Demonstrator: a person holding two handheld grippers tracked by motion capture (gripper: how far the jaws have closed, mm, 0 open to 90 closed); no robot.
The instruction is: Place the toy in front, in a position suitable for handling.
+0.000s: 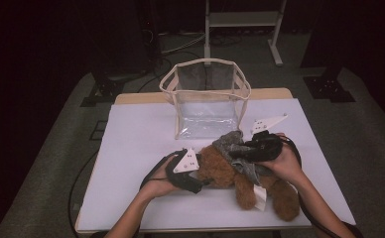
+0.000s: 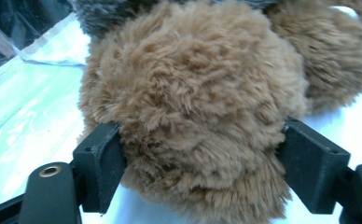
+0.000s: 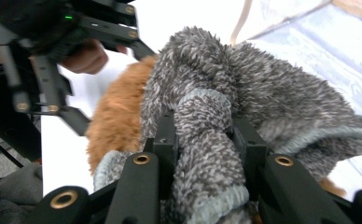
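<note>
The left gripper (image 2: 195, 154) clamps the teddy bear's (image 1: 230, 171) head, the right gripper (image 3: 206, 140) pinches its grey sweater (image 3: 263, 93) — undressing probably just begun, clear bag (image 1: 206, 99) at 12 o'clock empty.

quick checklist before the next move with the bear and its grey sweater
1. Left tool clamps the teddy bear: ok, its brown fur fills the gap from pad to pad.
2. Right tool pinches the grey sweater: ok, a knit fold sits between the jaws.
3. Sweater off the bear: not ok, part still wraps the body.
4. Clear bag upright with its mouth open: ok.
5. Bear's paper tag free of both tools: ok.
6. Bear lies fully on the white table: ok.
</note>
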